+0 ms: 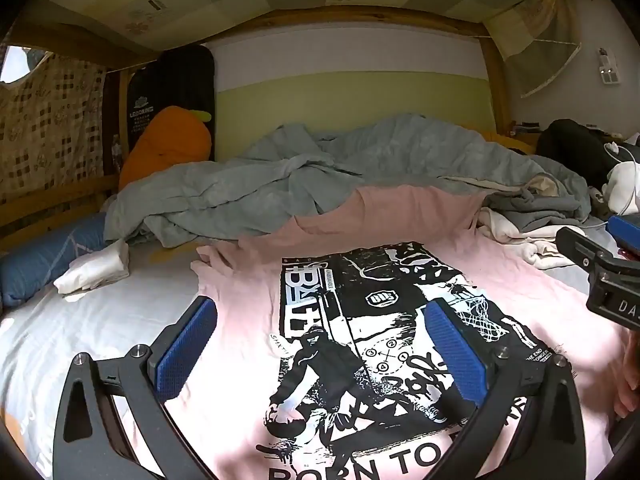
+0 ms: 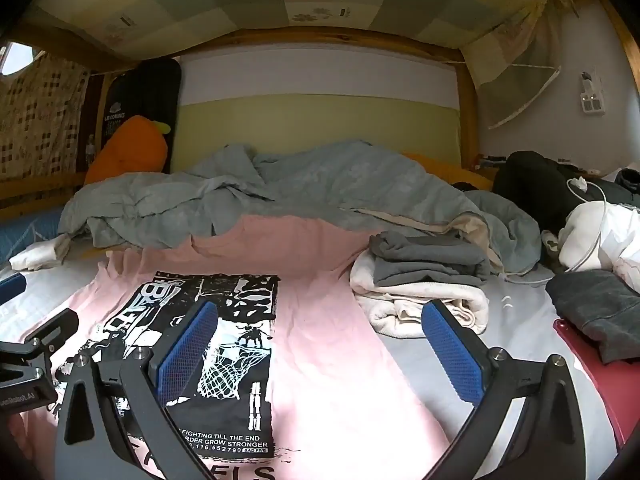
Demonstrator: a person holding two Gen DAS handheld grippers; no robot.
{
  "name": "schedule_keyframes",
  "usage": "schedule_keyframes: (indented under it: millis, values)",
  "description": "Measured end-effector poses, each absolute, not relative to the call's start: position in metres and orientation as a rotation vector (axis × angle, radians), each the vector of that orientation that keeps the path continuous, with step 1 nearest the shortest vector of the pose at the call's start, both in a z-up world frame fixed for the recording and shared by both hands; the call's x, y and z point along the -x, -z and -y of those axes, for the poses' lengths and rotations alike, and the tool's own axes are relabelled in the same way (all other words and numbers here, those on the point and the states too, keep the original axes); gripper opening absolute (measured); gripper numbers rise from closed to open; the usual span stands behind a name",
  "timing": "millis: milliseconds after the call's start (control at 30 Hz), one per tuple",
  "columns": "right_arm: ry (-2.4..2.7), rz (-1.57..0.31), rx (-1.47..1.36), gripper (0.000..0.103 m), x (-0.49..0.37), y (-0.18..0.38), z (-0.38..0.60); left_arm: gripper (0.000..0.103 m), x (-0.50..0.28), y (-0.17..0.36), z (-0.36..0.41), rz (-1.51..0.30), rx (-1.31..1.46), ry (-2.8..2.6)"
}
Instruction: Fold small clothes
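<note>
Pink t-shirt (image 1: 248, 320) lies flat on the bed (image 1: 100, 320), print up, unfolded. Left gripper (image 1: 320, 344) and right gripper (image 2: 320, 344) hover over it, jaws wide apart, empty. Next, probably: pinch a side edge.

The bed (image 2: 516, 320) carries a pink T-shirt (image 2: 320, 360), folded clothes (image 2: 420, 280) and a grey duvet (image 2: 320, 184).

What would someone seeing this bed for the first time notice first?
A pink T-shirt with a large black-and-white basketball print lies spread flat on the bed, right under both open grippers, left gripper and right gripper. Behind it a crumpled grey-green duvet is heaped across the bed, with a bright orange carrot-shaped plush in the far left corner. To the right sits a stack of folded grey and cream clothes.
</note>
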State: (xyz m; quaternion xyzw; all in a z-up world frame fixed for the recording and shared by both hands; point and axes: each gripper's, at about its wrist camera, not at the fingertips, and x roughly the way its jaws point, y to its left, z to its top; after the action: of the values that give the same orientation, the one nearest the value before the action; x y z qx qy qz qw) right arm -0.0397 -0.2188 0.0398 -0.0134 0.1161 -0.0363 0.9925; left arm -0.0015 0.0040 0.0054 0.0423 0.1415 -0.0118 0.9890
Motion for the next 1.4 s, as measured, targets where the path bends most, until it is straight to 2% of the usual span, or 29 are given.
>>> schedule_keyframes:
  millis: [1400]
  values:
    - [0.091, -0.246, 0.038, 0.102, 0.0377, -0.0395, 0.2190, 0.103, -0.0037, -0.0007, -0.0065, -0.300, -0.085, 0.019]
